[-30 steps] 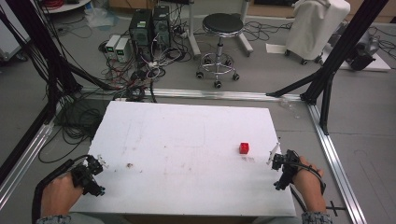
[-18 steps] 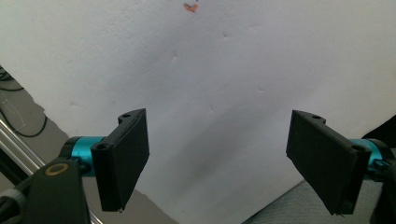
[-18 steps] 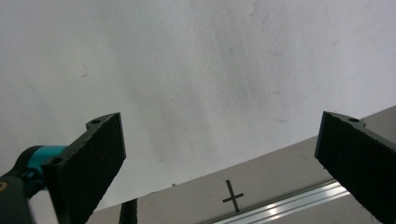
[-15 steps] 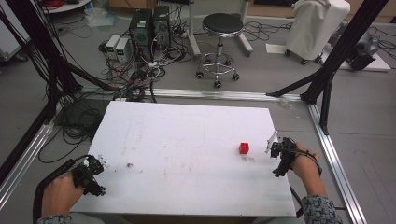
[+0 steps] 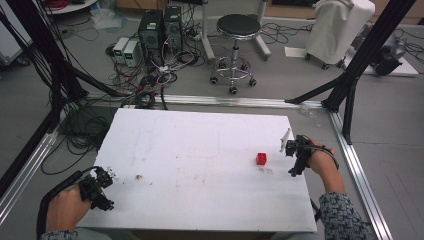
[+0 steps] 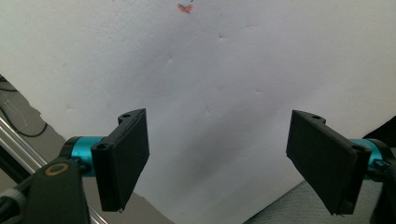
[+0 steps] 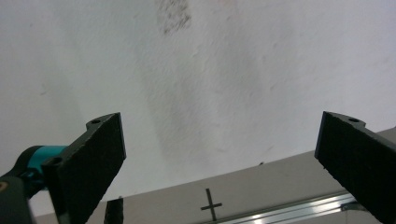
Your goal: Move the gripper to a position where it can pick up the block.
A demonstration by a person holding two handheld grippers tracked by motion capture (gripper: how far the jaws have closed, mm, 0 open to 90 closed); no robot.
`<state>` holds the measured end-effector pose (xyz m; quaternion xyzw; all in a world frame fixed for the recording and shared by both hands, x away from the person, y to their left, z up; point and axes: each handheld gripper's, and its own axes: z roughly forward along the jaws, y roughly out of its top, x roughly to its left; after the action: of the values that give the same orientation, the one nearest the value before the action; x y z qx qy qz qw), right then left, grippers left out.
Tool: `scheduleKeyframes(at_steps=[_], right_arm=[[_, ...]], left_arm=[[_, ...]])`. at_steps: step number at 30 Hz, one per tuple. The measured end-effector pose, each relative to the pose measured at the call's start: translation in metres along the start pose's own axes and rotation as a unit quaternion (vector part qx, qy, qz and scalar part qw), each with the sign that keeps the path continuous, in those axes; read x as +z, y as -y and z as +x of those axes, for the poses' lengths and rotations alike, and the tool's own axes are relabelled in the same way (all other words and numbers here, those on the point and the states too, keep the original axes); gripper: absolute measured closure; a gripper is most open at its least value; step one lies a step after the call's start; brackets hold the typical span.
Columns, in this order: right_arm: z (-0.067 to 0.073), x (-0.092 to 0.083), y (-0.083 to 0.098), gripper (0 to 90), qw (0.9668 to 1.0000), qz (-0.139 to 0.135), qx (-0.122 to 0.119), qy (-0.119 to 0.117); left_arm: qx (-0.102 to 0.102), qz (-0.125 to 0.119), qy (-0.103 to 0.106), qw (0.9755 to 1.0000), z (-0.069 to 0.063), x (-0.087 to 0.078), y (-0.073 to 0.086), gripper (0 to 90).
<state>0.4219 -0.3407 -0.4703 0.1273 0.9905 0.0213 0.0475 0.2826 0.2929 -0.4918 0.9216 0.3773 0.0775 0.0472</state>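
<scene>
A small red brick point(image 5: 261, 158) lies on the white table point(image 5: 200, 145), right of the middle. My right gripper point(image 5: 296, 155) hovers at the table's right edge, a short way right of the brick and apart from it. In the right gripper view its jaws point(image 7: 223, 126) stand wide open over bare white table, with nothing between them. My left gripper point(image 5: 102, 187) stays at the front left corner of the table. Its jaws point(image 6: 219, 126) are also wide open and empty, above the table's edge.
A small brown speck point(image 5: 137, 177) marks the table near the left gripper, seen as a reddish fleck point(image 6: 185, 8) ahead of it. An aluminium frame rail point(image 5: 357, 165) runs along the right side. A black cross mark point(image 7: 211, 205) is on the floor. A stool point(image 5: 239, 30) and computers point(image 5: 160, 25) stand behind the table.
My right gripper has moved away from the person along the table's right edge, ending level with the red brick. The left gripper and the brick have not moved.
</scene>
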Motion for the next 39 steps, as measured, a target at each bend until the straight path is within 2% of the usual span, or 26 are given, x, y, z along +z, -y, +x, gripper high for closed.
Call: scheduleKeyframes(at_steps=[5,9,10,15,20,25,30,39], right_arm=[[-0.008,-0.003,-0.017,1.0,0.9996,-0.009,-0.026,0.002],[-0.011,-0.004,-0.029,1.1,0.9993,-0.010,-0.035,0.008],[-0.013,-0.003,-0.037,1.1,0.9989,-0.011,-0.045,0.001],[-0.018,0.004,-0.053,1.1,0.9982,-0.002,-0.058,-0.013],[-0.022,0.010,-0.062,1.1,0.9979,0.000,-0.063,-0.016],[-0.027,0.020,-0.073,1.1,0.9968,0.005,-0.073,-0.030],[-0.030,0.026,-0.076,1.1,0.9967,0.012,-0.070,-0.041],[-0.029,0.039,-0.089,1.1,0.9950,0.022,-0.086,-0.045]], left_arm=[[0.000,0.000,0.002,1.0000,0.001,0.001,0.000,21.4],[-0.001,-0.002,0.002,1.0000,0.001,-0.001,0.001,21.4],[-0.001,-0.003,0.001,1.0000,0.001,-0.001,0.001,21.4],[-0.002,-0.003,0.001,1.0000,0.001,-0.002,0.001,21.4],[-0.006,-0.005,0.004,1.0000,0.002,-0.002,0.002,21.4],[-0.005,-0.001,0.004,1.0000,0.003,-0.001,0.003,21.4],[-0.003,-0.001,0.004,1.0000,0.003,-0.002,0.003,21.4],[-0.003,0.001,0.005,1.0000,0.002,-0.001,0.002,21.4]])
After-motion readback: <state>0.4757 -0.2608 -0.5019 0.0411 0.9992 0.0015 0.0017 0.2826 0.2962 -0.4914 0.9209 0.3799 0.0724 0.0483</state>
